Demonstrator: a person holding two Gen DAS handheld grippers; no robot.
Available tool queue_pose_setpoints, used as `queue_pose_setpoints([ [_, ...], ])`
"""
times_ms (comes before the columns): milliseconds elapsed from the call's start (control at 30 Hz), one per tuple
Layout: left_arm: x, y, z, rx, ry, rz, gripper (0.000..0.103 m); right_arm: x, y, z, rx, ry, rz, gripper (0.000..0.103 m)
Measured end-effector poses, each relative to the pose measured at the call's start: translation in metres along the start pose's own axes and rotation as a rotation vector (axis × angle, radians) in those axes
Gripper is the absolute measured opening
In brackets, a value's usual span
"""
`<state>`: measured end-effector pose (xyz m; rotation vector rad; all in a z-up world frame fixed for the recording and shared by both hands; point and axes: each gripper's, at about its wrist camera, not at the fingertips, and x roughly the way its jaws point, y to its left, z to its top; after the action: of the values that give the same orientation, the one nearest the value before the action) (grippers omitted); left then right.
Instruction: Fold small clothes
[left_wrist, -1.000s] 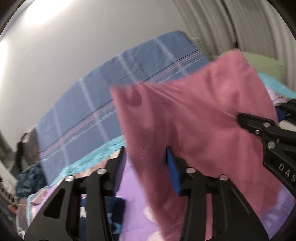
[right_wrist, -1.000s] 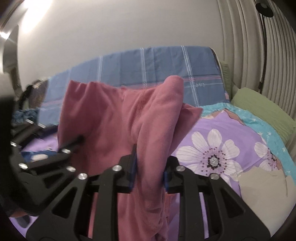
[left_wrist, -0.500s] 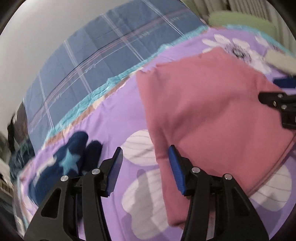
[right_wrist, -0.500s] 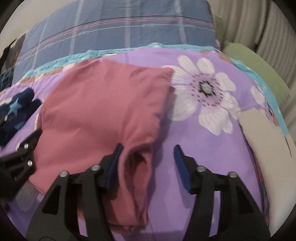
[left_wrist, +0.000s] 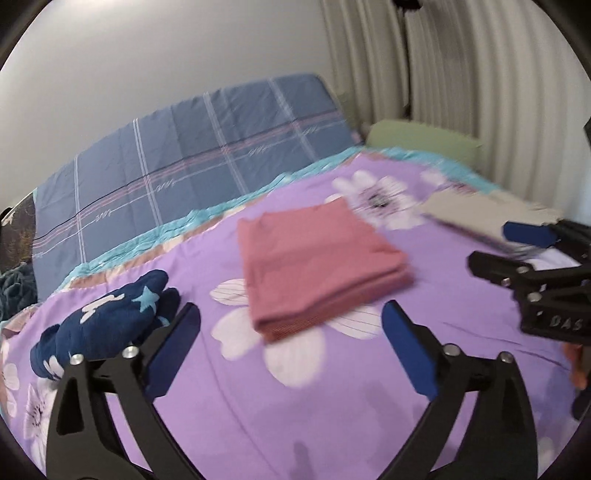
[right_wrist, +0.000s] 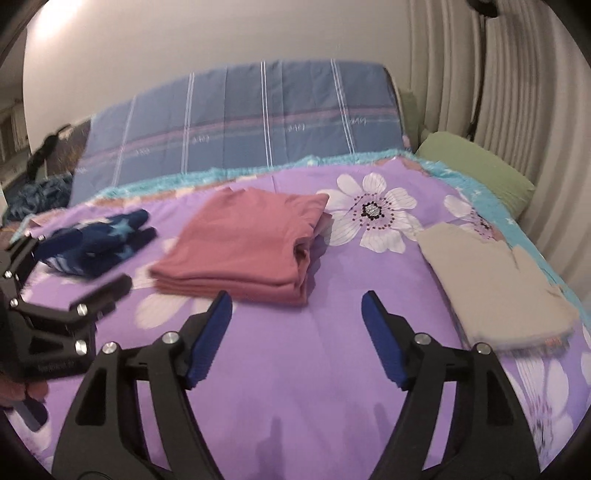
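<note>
**Pink garment folded on the bed, both grippers released**

Left wrist view: the pink garment (left_wrist: 317, 266) lies folded into a flat, layered rectangle on the purple floral bedspread (left_wrist: 332, 387), its stacked edges facing near. The left gripper (left_wrist: 291, 343) hangs over bare bedspread just near of it, jaws spread wide with nothing between them. To the left lies a crumpled navy star-print piece (left_wrist: 107, 325). At the right edge the right gripper (left_wrist: 509, 247) shows, jaws apart, in front of a beige garment (left_wrist: 480, 214). A blue plaid quilt (left_wrist: 192, 155) stands along the far side.

Right wrist view: the pink garment (right_wrist: 247, 243) sits mid-bed, neat, with fold layers visible on its right and near sides. The right gripper (right_wrist: 295, 325) is released and empty, near of it. The beige garment (right_wrist: 495, 284) lies flat to the right, the navy piece (right_wrist: 99, 240) to the left, a green pillow (right_wrist: 476, 166) far right. The left gripper (right_wrist: 70, 284) shows at the left edge.

No containers are in view.

Half a second ago the grippers were close over the garment; a second ago both had it lifted, with the right gripper pinching it. Now it lies free.
</note>
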<state>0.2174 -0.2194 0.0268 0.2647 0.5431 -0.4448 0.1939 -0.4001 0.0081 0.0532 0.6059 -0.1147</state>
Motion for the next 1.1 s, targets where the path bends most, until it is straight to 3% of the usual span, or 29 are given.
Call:
queue_pose_setpoints([
  [200, -0.077, -0.014, -0.010, -0.040, -0.082, 0.021, 0.102, -0.082, 0.011, -0.016, -0.006, -0.116, -0.036, 0.082],
  [500, -0.154, -0.024, -0.026, -0.080, -0.145, 0.180, 0.102, -0.168, 0.025, -0.040, -0.005, -0.210, -0.037, 0.088],
  [767, -0.196, -0.034, -0.047, -0.112, -0.126, 0.164, 0.102, -0.206, 0.036, -0.063, -0.002, -0.238, -0.042, 0.089],
  [933, -0.205, -0.037, -0.059, -0.118, -0.108, 0.178, 0.102, -0.209, 0.043, -0.075, -0.041, -0.252, -0.114, 0.090],
  [1100, -0.209, -0.036, -0.065, -0.140, -0.094, 0.168, 0.102, -0.208, 0.039, -0.082, -0.006, -0.219, -0.097, 0.090],
])
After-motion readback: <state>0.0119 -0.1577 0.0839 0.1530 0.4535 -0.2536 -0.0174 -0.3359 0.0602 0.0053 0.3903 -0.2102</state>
